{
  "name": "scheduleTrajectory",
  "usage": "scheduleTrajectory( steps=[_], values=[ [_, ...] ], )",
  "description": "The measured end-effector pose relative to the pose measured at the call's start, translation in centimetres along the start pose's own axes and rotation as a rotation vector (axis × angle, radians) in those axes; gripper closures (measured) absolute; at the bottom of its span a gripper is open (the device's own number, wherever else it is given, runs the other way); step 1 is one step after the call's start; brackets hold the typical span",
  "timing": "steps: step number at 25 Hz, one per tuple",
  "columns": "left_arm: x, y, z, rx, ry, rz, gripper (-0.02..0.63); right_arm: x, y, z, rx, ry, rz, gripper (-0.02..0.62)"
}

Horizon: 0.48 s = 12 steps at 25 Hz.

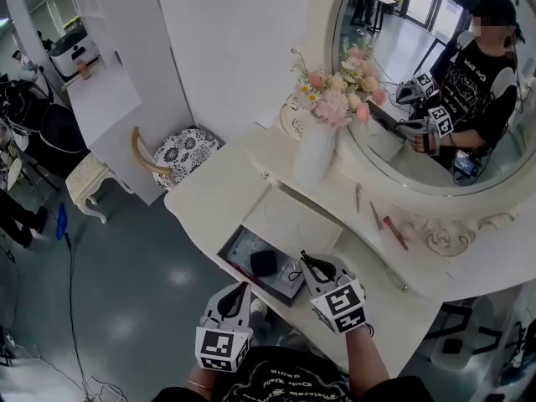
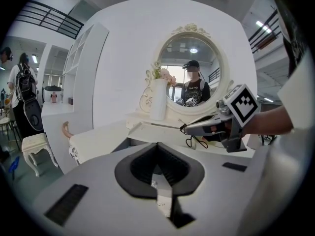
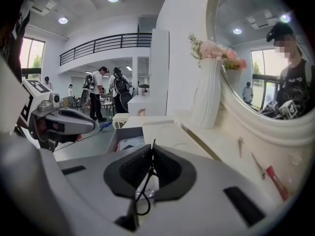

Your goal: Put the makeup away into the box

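- My right gripper (image 3: 151, 151) has its jaws pressed together on a thin black looped item (image 3: 142, 200). A short stem of it stands up between the pads and the loop hangs below them.
- From the left gripper view I see the same looped item (image 2: 197, 142) dangling under the right gripper (image 2: 183, 128).
- My left gripper (image 2: 157, 146) has its jaws closed with nothing between them.
- In the head view both grippers sit low at the near edge of the table (image 1: 218, 195), with the left gripper (image 1: 244, 286) just beside the right gripper (image 1: 303, 256).
- The box (image 1: 239, 245) lies open at the table's front edge, right in front of the right gripper's tips. I see a black lump (image 1: 264, 263) inside it.
- The rest of the makeup is out on the tabletop under the mirror (image 1: 419, 74), well apart from the box. It includes a red pencil (image 1: 395, 233) and a few thin sticks (image 1: 358, 198).
- A vase (image 1: 314, 153) with pink flowers stands behind the box.
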<state>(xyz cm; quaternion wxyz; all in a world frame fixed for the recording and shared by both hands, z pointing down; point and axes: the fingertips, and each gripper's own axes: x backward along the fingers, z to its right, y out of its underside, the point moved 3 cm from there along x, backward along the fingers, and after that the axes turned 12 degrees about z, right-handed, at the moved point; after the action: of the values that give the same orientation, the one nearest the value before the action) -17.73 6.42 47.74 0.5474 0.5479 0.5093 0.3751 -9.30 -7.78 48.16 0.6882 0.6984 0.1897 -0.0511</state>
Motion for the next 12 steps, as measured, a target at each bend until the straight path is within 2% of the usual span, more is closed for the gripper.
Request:
scheduleTrajectory(
  steps=[12],
  values=[
    [-1.1, -0.4, -2.7, 0.016, 0.008, 0.007, 0.591, -2.4, 0.0, -1.8, -0.021, -0.022, -0.021, 0.572]
  ],
)
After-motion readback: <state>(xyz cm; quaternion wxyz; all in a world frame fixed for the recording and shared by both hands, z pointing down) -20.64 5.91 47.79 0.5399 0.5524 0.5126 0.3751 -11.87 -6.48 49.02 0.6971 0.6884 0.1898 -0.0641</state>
